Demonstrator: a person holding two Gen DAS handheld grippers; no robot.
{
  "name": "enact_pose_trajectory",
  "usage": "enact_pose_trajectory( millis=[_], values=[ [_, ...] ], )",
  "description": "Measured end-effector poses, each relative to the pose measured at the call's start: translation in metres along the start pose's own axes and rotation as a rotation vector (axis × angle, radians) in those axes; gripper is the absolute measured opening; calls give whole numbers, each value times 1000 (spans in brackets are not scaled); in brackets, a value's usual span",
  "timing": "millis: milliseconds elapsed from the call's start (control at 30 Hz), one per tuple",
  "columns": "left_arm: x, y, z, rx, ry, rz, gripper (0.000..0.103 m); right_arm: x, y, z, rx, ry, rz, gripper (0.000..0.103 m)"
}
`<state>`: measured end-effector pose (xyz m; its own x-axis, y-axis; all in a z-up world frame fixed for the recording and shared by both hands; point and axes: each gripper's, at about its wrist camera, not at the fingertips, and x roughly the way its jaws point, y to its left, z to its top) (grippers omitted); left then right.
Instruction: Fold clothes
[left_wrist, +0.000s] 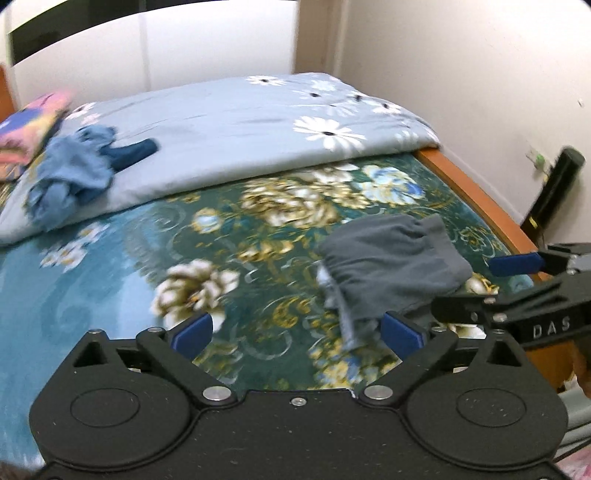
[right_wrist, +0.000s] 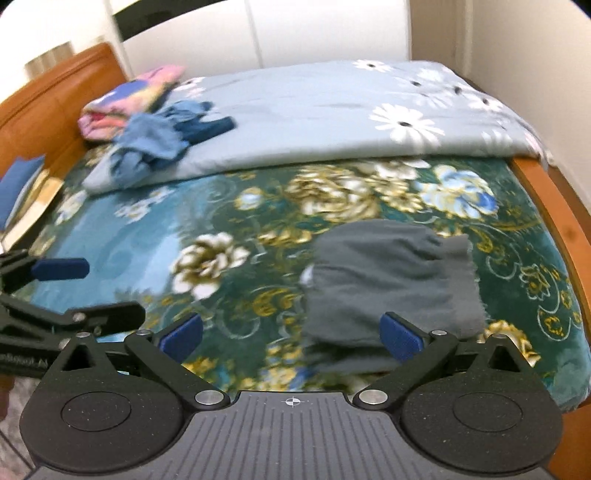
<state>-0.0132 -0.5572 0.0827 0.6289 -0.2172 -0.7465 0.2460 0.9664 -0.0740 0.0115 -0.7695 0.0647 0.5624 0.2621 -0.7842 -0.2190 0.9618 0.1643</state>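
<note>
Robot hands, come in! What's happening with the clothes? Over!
Both grippers, left and right, open, holding nothing. Grey garment bunched on bed. Blue clothes wait on quilt. Nothing blocking.

The right gripper body reads "DAS".

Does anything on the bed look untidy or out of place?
Yes. A blue garment lies crumpled in a heap on the folded light-blue quilt, not folded. The grey garment on the floral blanket looks bunched and uneven. Nothing seems spilled or damaged.
</note>
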Motion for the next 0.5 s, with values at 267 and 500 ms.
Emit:
enact_pose_trajectory(
  millis=[267,500],
  values=[
    [-64,60,-44,-178,-71,109,101,-12,84,1,-133,-2,58,103],
    [-97,101,-72,-324,-107,210,101,-6,151,13,-292,-6,119,103]
  ],
)
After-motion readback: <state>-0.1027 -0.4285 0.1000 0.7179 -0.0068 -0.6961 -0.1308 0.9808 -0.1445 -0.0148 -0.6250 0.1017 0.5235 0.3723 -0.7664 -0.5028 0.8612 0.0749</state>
